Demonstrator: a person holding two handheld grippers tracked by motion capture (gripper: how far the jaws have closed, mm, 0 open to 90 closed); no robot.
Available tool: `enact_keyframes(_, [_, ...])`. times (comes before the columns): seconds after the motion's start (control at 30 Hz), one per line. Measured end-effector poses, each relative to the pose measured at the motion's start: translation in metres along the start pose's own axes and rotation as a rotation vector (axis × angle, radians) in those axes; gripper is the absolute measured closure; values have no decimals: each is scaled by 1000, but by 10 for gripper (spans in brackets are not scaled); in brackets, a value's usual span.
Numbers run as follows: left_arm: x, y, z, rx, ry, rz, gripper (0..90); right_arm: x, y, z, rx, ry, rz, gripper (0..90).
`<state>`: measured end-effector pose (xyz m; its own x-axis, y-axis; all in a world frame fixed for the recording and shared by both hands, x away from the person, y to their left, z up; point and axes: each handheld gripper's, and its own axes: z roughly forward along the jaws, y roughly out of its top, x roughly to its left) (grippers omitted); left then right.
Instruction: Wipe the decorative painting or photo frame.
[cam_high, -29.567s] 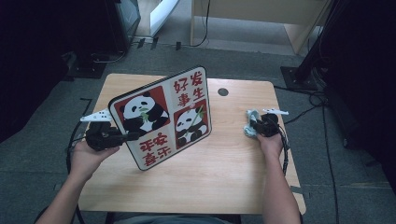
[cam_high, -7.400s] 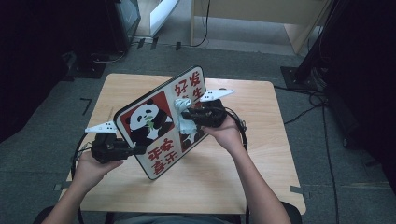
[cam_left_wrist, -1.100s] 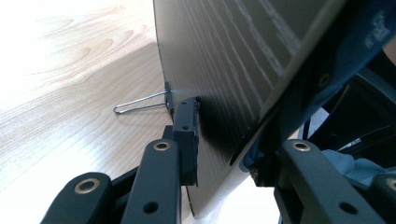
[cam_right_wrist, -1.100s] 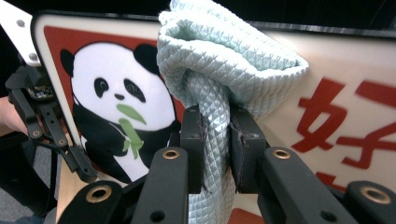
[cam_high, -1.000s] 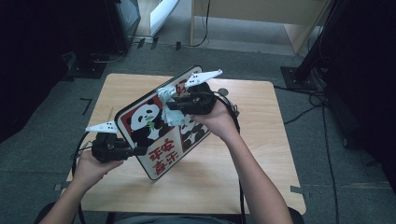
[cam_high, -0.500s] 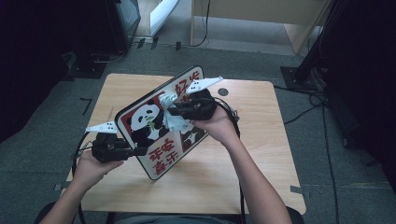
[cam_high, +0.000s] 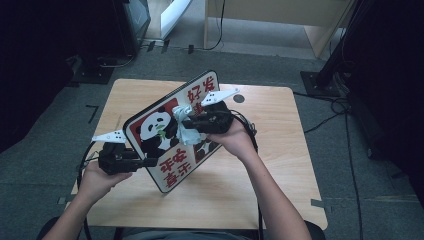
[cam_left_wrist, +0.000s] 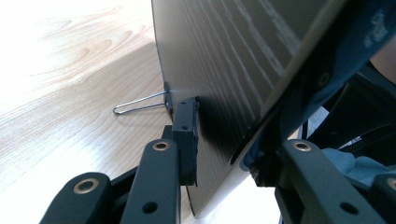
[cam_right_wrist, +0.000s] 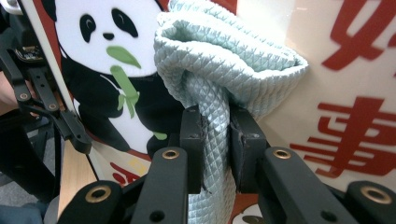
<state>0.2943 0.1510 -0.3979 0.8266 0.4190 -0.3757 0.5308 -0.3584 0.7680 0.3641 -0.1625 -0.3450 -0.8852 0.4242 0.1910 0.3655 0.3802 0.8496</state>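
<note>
My left gripper (cam_high: 150, 162) clamps the panda board's (cam_high: 172, 170) near-left edge, propping it tilted off the table (cam_high: 280, 165) so I can reach its face. My right gripper (cam_right_wrist: 215, 135), mid-board, pinches a bunched cloth (cam_right_wrist: 224, 70) vs. the picture, prob. for wiping.

Red Chinese characters are printed on the white fields of the panda board (cam_high: 172, 145). In the high view, two characters are seen on the upper field, the first read as 好; the second is partly covered and not read with certainty. Two more stand upside down on the lower field and are not read reliably. In the right gripper view, 事 is read on the board (cam_right_wrist: 355, 70), with a cropped character above it. No brand or number is legible.
</note>
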Motion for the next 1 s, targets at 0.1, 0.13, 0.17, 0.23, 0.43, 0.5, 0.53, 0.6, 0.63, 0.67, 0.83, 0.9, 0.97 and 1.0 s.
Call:
enact_keyframes(0.1, [0, 0, 0, 0, 0, 0, 695, 0, -5, 1, 8, -1, 4, 776])
enact_keyframes(0.13, [0, 0, 0, 0, 0, 0, 695, 0, -6, 2, 10, 0, 7, 776])
enact_keyframes(0.17, [0, 0, 0, 0, 0, 0, 695, -1, -8, 2, 7, 2, 5, 775])
enact_keyframes(0.23, [0, 0, 0, 0, 0, 0, 695, -1, -11, 3, 7, 5, 13, 775])
enact_keyframes(0.43, [0, 0, 0, -1, 0, 0, 694, -2, -19, 5, -6, 12, 24, 775])
enact_keyframes(0.5, [0, 0, 0, -1, -1, 1, 694, -3, -21, 5, -4, 12, 25, 775])
enact_keyframes(0.53, [0, 0, 0, 0, -1, 2, 693, -3, -23, 6, -1, 12, 28, 775])
enact_keyframes(0.6, [0, 0, 0, 0, -1, 2, 693, -3, -26, 6, 1, 12, 33, 774])
enact_keyframes(0.63, [0, 0, 0, 0, -1, 2, 693, -4, -28, 7, 2, 13, 36, 774])
enact_keyframes(0.67, [0, 0, 0, 0, -1, 2, 693, -4, -30, 7, 1, 14, 36, 774])
enact_keyframes(0.83, [0, 0, 0, 0, -1, 2, 693, -6, -39, 10, 10, 15, 41, 774])
enact_keyframes(0.9, [0, 0, 0, 0, -1, 2, 693, -6, -43, 10, 12, 16, 49, 774])
enact_keyframes(0.97, [0, 0, 0, 0, -1, 3, 693, -7, -47, 11, 19, 18, 51, 774])
enact_keyframes(1.0, [0, 0, 0, 0, -2, 3, 692, -7, -48, 12, 20, 16, 49, 774])
